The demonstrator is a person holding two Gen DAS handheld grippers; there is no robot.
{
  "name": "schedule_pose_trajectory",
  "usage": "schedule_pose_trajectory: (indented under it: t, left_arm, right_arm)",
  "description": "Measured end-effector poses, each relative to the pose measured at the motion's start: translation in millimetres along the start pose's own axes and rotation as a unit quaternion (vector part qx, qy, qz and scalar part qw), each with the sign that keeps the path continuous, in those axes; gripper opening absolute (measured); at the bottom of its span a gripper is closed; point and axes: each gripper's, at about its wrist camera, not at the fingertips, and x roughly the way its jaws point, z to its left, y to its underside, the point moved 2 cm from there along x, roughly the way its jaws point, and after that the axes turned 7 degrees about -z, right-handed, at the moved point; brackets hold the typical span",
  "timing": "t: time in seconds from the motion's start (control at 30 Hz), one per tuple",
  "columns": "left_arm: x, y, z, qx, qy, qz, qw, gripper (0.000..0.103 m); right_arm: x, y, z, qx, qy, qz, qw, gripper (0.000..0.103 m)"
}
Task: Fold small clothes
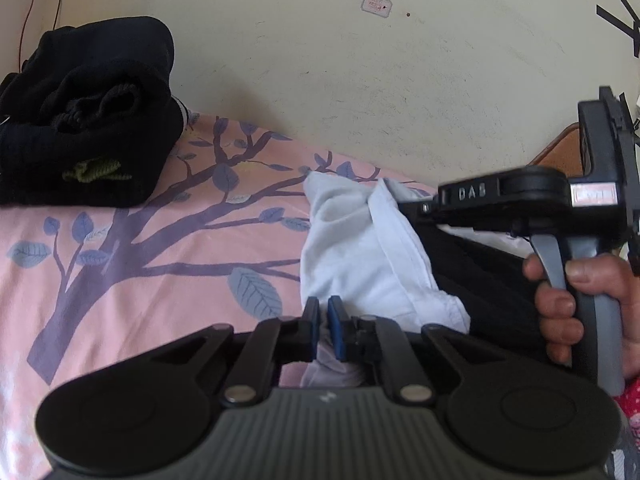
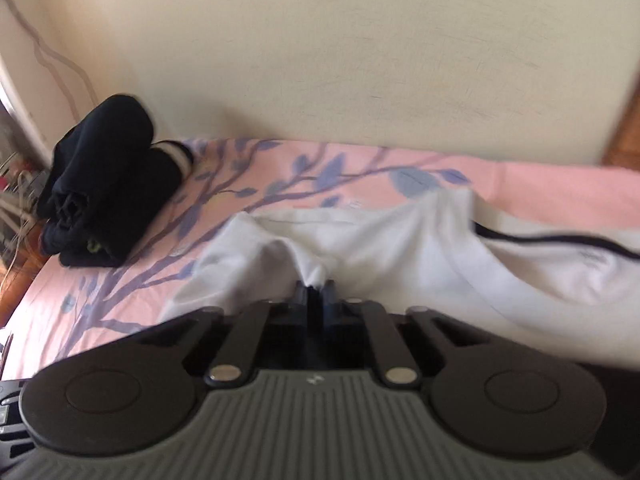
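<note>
White garment (image 1: 360, 240) lies bunched on pink bedsheet (image 1: 140, 260); left gripper (image 1: 323, 322) pinches its near edge, right gripper (image 2: 316, 290) pinches fold at far side; black folded pile (image 1: 88, 120) well apart

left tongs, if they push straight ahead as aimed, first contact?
Probably more of the pale blue garment the left tongs are already shut on, bunched just ahead, then the pink bedsheet under it. Depth is unclear.
</note>
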Motion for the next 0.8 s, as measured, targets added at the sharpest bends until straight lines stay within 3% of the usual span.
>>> schedule_pose_trajectory:
  t: [0.07, 0.13, 0.2, 0.23, 0.27, 0.3, 0.43, 0.57, 0.63, 0.67, 0.73, 0.8]
  left_arm:
    - [1, 0, 2, -0.006, -0.006, -0.001, 1.0, 0.007]
    - [2, 0, 1, -0.002, -0.011, -0.001, 0.9999, 0.007]
    - [1, 0, 1, 0.001, -0.012, -0.003, 0.9999, 0.007]
    - [0, 0, 1, 0.0, -0.011, -0.003, 0.9999, 0.008]
    - [0, 0, 3, -0.004, -0.01, -0.003, 0.9999, 0.009]
    - [-1, -1, 5, -0.009, -0.008, -0.004, 0.9999, 0.011]
    - [-4, -2, 17, -0.036, -0.004, -0.004, 0.9993, 0.011]
    - [-3, -6, 23, -0.014, -0.042, 0.0, 0.999, 0.009]
    - [-10, -8, 26, -0.015, -0.048, 0.007, 0.9987, 0.009]
    - [-21, -9, 31, -0.027, -0.032, 0.006, 0.9991, 0.009]
    - [-49, -12, 36, -0.027, -0.01, -0.01, 0.9995, 0.011]
    - [-82, -11, 42, -0.007, 0.005, -0.023, 0.9997, 0.011]
  right_arm:
    - [2, -12, 2, 0.013, -0.014, -0.027, 0.999, 0.01]
    - [16, -12, 0, -0.002, 0.007, -0.004, 1.0, 0.011]
    - [21, -2, -5, -0.024, 0.027, 0.029, 0.999, 0.023]
    - [9, 0, -8, -0.022, 0.023, 0.021, 0.999, 0.025]
    - [-4, -1, -12, -0.012, 0.021, 0.014, 1.0, 0.038]
    - [-26, 0, -16, -0.003, 0.014, -0.007, 1.0, 0.044]
    - [-113, 19, -47, 0.022, 0.033, -0.051, 0.998, 0.046]
    - [-181, 64, -105, 0.056, 0.136, -0.037, 0.988, 0.046]
    - [-214, 81, -137, 0.09, 0.166, -0.05, 0.981, 0.023]
    - [-231, 85, -146, 0.116, 0.19, -0.053, 0.973, 0.017]
    - [-268, 90, -144, 0.144, 0.201, -0.087, 0.965, 0.019]
    - [-300, 98, -124, 0.133, 0.187, -0.121, 0.966, 0.039]
